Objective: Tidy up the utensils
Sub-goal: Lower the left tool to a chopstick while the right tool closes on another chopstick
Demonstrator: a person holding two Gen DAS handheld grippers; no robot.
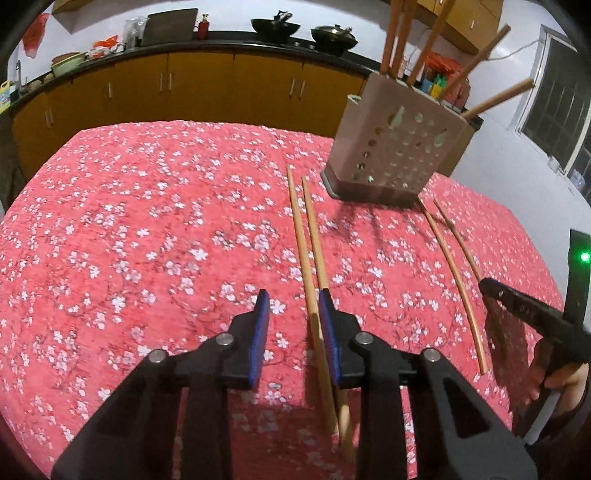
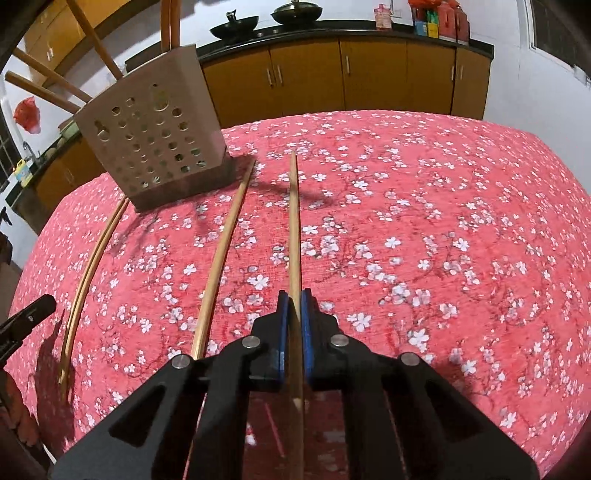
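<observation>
Chopsticks are laid in two pairs on the red floral tablecloth [image 1: 147, 221], in front of the perforated utensil holder [image 1: 399, 147], in which more sticks are stood. One chopstick [image 2: 294, 236] is clamped between the pads of the right gripper [image 2: 294, 306]. Another pair [image 1: 308, 251] is straddled by the left gripper [image 1: 293, 306], whose jaws are kept apart, one stick lying against its right pad.

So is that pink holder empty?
No. The holder stands upright with several wooden sticks poking out of its top; how full it is, I cannot tell.

2 woks [image 1: 275, 27] above orange cabinets [image 1: 166, 79]
</observation>
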